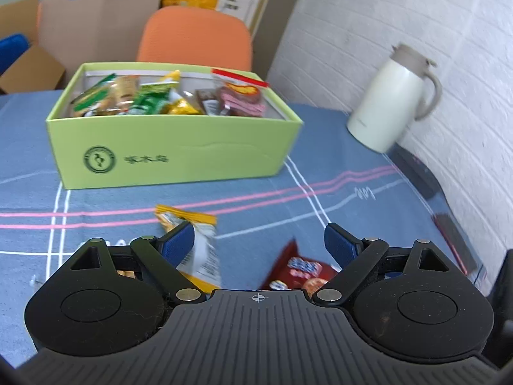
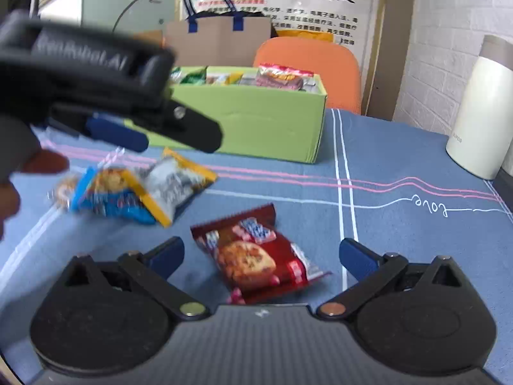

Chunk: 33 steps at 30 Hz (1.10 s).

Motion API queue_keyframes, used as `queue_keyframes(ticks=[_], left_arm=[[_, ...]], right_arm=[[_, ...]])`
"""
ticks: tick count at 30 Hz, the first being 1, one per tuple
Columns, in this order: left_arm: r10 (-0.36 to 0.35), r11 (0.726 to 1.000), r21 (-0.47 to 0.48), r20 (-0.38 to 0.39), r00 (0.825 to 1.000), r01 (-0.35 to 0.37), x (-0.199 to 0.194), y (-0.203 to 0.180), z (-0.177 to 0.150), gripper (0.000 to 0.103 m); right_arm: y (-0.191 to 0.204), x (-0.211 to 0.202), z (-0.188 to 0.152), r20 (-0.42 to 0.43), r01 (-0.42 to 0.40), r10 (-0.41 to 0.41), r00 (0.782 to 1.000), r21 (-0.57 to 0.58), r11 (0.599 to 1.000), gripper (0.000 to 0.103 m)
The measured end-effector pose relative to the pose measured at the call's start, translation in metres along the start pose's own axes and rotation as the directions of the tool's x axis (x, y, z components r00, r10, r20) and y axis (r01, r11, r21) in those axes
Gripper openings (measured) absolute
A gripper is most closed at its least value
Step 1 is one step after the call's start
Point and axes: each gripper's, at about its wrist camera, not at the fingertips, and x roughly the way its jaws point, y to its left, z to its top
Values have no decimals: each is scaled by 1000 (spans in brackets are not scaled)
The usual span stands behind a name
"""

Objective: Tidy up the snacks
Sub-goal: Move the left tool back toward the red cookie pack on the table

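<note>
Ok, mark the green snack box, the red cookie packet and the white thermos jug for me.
green snack box (image 1: 179, 157), left wrist view, on its front wall.
red cookie packet (image 2: 253, 256), right wrist view, on the cookie picture at its middle.
white thermos jug (image 1: 384, 109), left wrist view, on its body.

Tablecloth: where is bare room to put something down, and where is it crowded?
Bare cloth lies between the green box and the white jug, around the white stripes. It is crowded near the red packet, the yellow and blue packets and the left gripper.

Left gripper (image 1: 259, 240) spread wide over yellow packet (image 1: 198, 250) — green box (image 1: 173, 147) beyond
</note>
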Motion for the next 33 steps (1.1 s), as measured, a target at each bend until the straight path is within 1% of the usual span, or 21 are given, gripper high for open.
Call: queue_keyframes(ticks=[3,6,8,9,10,12,13,14,15,17,19,21,24,26,28,31,33], left_arm=[[3,1000,14,-15,1000,-2,4,-14,-5,77],[5,1000,16,-38,999,-4,16,-23,-5,78],[-12,1000,27,-64,998,14,28,-28,-4,80],[-44,998,33,-92,995,47,37,-30,-4,80],[-82,996,26,-131,988,86,48,-30,-3,80],[-136,991,-29,-204,969,133,71,-25,-2,76],[-149,989,-55,-233,961,140,80,-23,-2,74],[-151,988,-74,-247,957,137,86,-20,-2,71],[-155,987,-70,-230,961,142,86,-19,-2,73],[-152,988,-58,-242,958,143,86,-20,-3,72],[-149,989,-22,-248,957,148,83,-24,-7,71],[-139,988,23,-250,958,150,79,-29,-13,71],[-90,994,37,-222,971,100,69,-28,-16,67],[-76,997,-15,-177,981,75,57,-21,-12,68],[-103,991,-94,-137,985,91,41,-10,-9,70],[-124,978,-179,-87,988,107,16,5,-6,72],[-122,970,-220,-53,991,107,1,16,-7,74]], right_arm=[[-6,-6,-10,-15,-33,33,999,-3,999,103],[-7,-11,-18,-23,-55,55,998,-15,998,103],[-7,-13,-22,-31,-75,75,997,-25,997,103],[-6,-12,-23,-36,-87,86,996,-32,996,103],[-5,-10,-24,-43,-94,93,995,-39,995,103],[-3,-7,-24,-50,-99,96,994,-55,994,103],[-3,-6,-24,-49,-107,104,993,-57,993,103],[-4,-5,-23,-52,-115,112,992,-58,992,103],[-4,-5,-23,-52,-121,118,992,-58,991,103],[-6,-1,-21,-53,-133,130,990,-52,990,103],[-8,1,-20,-55,-136,134,990,-44,990,103],[-7,-4,-22,-50,-116,113,992,-71,991,102],[-9,-12,-24,-13,-58,57,998,-148,987,102],[-14,-8,-19,9,-63,65,998,-169,984,102],[-18,2,-12,14,-100,104,995,-163,982,103],[-21,23,-5,-54,-185,180,982,-122,975,103],[-19,23,-5,-59,-230,225,972,-88,969,103]])
